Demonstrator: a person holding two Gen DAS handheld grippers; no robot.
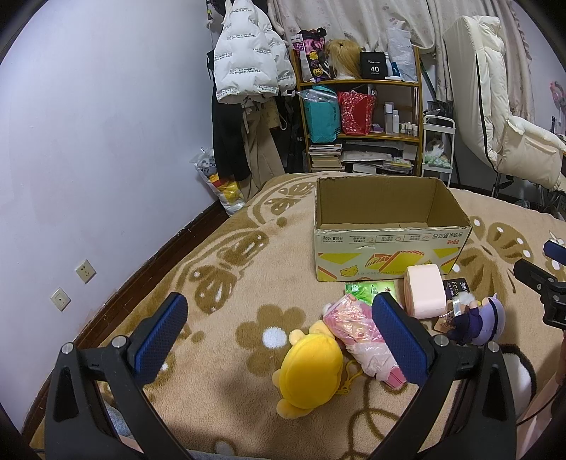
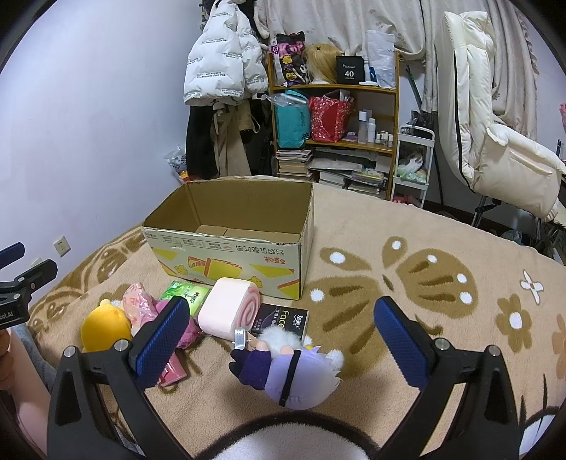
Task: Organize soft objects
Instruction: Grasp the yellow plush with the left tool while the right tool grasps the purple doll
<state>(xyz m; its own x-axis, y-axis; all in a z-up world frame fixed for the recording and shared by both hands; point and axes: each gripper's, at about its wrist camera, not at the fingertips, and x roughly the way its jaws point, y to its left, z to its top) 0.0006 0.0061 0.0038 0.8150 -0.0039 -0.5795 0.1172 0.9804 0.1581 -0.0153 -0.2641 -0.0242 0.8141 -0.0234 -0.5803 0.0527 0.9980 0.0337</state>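
Both grippers, left gripper (image 1: 279, 329) and right gripper (image 2: 281, 329), hover with fingers spread wide, holding nothing. Every soft item lies in front of the cardboard box (image 2: 226, 247): yellow plush (image 1: 311, 375), purple doll (image 2: 286, 371), pink roll cushion (image 2: 230, 311). Its interior looks empty, though partly hidden, so sorting seems unstarted.

You're facing a pale lilac wall (image 1: 106, 124) with two sockets low down. A wooden shelf (image 1: 361, 116) crammed with bags, bottles and books stands by flowered curtains (image 1: 353, 21), a white puffer jacket (image 1: 247, 56) hanging beside it.
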